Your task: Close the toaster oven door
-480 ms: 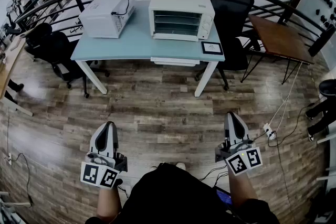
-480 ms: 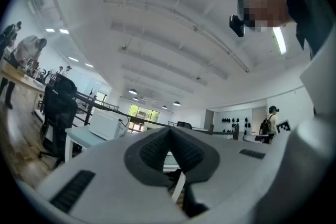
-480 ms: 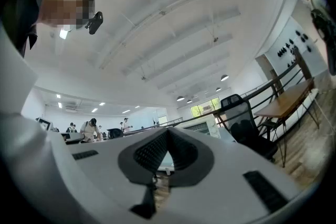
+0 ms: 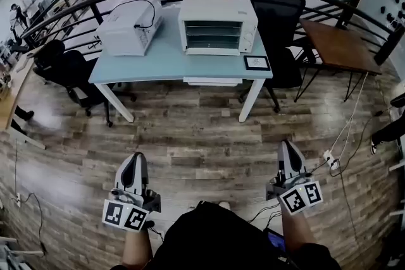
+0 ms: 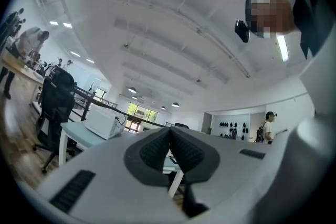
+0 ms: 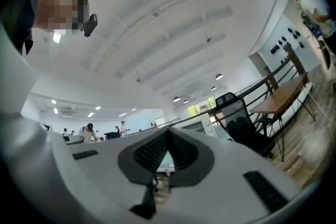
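While toaster oven point(image 4: 218, 25) stands open, grippers point(image 4: 135, 159) point(image 4: 288, 146) closed

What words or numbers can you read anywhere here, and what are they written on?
No text here can be read.
The black-framed white card on the pale blue table: print too small.
The white toaster oven: any panel marks too blurred.
The left gripper and right gripper: cubes bear black-and-white square patterns, no letters.
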`<state>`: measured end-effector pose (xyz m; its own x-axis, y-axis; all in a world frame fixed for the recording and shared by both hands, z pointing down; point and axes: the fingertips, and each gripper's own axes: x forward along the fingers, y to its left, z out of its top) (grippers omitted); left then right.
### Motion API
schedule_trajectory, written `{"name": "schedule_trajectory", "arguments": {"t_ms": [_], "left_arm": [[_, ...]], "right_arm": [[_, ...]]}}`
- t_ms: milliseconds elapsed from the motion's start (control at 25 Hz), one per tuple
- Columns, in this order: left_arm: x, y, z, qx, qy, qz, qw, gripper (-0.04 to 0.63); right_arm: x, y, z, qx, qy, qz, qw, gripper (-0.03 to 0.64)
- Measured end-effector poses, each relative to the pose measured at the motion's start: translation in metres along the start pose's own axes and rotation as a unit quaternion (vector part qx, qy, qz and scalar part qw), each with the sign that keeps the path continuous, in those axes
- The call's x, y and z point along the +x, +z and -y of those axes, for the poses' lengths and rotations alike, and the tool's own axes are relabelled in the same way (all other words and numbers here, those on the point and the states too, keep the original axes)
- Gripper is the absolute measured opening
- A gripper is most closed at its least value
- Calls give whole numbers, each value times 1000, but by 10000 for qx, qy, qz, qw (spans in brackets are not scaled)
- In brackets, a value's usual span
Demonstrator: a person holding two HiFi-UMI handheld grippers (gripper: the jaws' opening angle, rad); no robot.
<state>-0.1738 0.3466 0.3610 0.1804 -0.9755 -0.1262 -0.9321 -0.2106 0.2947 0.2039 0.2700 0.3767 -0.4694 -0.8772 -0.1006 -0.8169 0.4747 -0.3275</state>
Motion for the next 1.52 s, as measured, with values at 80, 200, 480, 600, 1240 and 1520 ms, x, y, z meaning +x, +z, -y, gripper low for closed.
{"name": "schedule_trajectory", "arguments": {"t_ms": [80, 200, 480, 600, 1240, 1520], "left_arm": [[2, -3, 5, 26, -11, -28, 10000, 11], [7, -6, 14, 129, -22, -66, 9999, 11], [27, -14, 55, 310, -148, -20, 9994, 11], [34, -17, 71, 427, -212, -26, 9989, 11], [109, -18, 35, 519, -311, 44, 9982, 11], [165, -14, 6, 725, -504, 11, 9961, 294]], "right_arm": [[-4, 1, 1, 60, 26, 43, 10000, -3], [-13, 3, 5, 38, 12, 59, 10000, -3], [-41, 18, 37, -34, 23, 129, 9999, -2], [-44, 21, 51, -4, 4, 152, 9999, -2], [36, 27, 62, -190, -91, 229, 9995, -2], [96, 38, 47, -525, -10, 515, 9973, 251]]}}
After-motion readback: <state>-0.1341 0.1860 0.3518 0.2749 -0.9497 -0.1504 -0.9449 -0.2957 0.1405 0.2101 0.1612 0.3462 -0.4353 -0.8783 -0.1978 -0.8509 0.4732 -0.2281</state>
